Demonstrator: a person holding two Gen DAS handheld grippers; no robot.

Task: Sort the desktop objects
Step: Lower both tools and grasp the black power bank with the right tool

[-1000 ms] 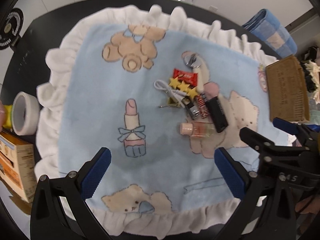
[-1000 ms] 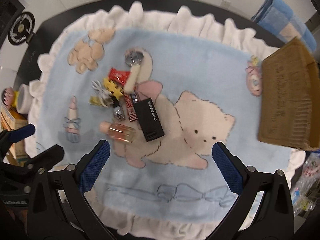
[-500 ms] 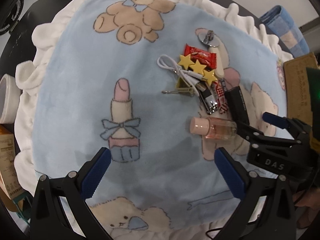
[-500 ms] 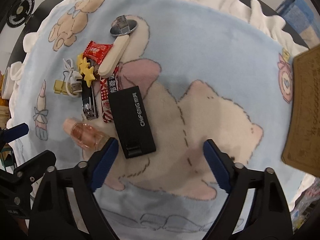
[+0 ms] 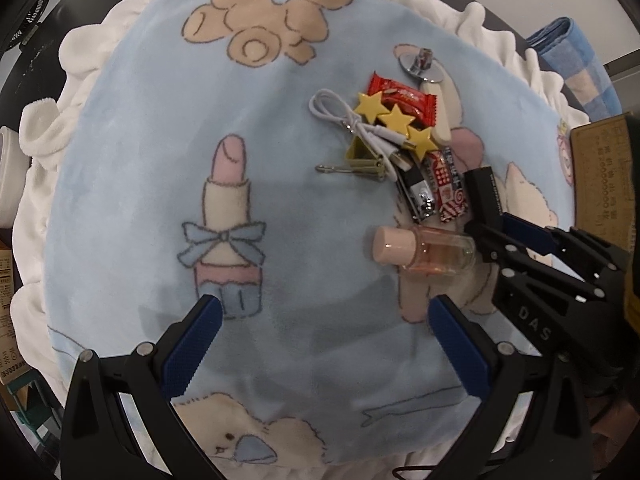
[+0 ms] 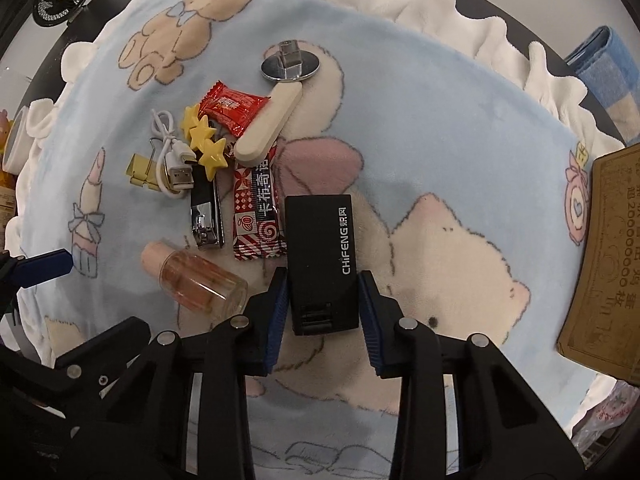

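Since half a second ago the right gripper [image 6: 323, 309] has dropped lower and narrowed its blue-padded fingers [image 6: 276, 312] around the near end of the flat black rectangular case with CHIFENG printed on it [image 6: 320, 256]. Both pads sit right against the case's long sides, so it looks clamped, and the case lies flat on the fluffy light-blue cartoon blanket with the white frilly edge [image 6: 460, 128] that covers the dark desk [image 6: 108, 12].

Left gripper [image 5: 326, 350] hovers over the blanket with its fingers [image 5: 190, 350] spread wide and nothing between them; it's closer to the pile than a second ago.

Rest of the clutter sits just left of the case in the right wrist view:
- small clear bottle of pink liquid with a pale pink cap [image 6: 192, 280], lying on its side, right beside the right gripper's left finger
- red-and-white patterned snack sachet [image 6: 256, 212], touching the case's edge
- silver-and-black nail clipper [image 6: 206, 212]
- white USB cable [image 6: 172, 156] looped over a yellow binder clip [image 6: 140, 170]
- yellow hair clip with three stars [image 6: 204, 140]
- red candy wrapper [image 6: 230, 108]
- cream oblong handle [image 6: 268, 124] below a round chrome disc with a knob [image 6: 290, 66]

Over at the right edge there's a brown cardboard box [image 6: 600, 264], well apart from the pile.
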